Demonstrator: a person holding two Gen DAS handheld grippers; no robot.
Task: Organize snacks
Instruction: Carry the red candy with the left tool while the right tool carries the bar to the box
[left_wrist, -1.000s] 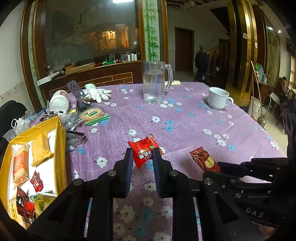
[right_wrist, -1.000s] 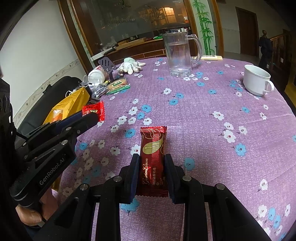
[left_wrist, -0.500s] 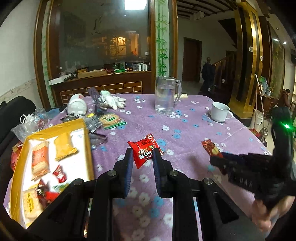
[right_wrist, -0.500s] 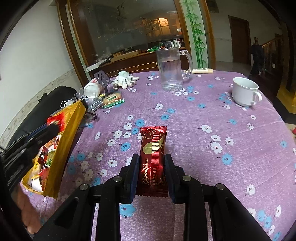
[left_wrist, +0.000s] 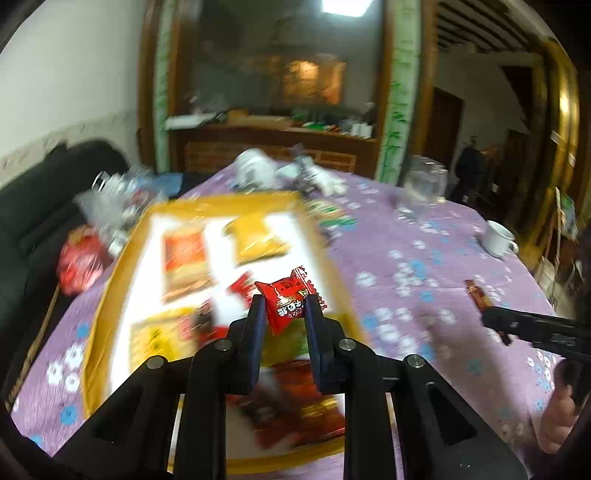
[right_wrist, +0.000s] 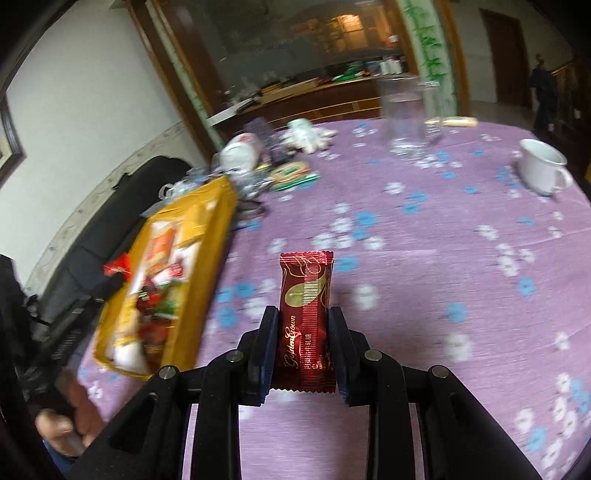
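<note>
Two handheld grippers work over a round surface covered in a purple flowered cloth. The left gripper points forward and downward over an open yellow box that sits at the left side of the surface. Its jaws are nearly closed and pinch a small red snack packet, which hangs in the air above the box's near right part. Inside the box lie several other wrapped snacks, blurred by motion.

The right gripper also tilts downward, held over the cloth to the right of the box and apart from it. Its jaws stand narrow, clamped on the lower half of a dark red wafer bar that stands upright between them, gold lettering along its side.

At the far side stand a clear glass mug and, to its right, a white cup. A white glove lies far left among clutter.
</note>
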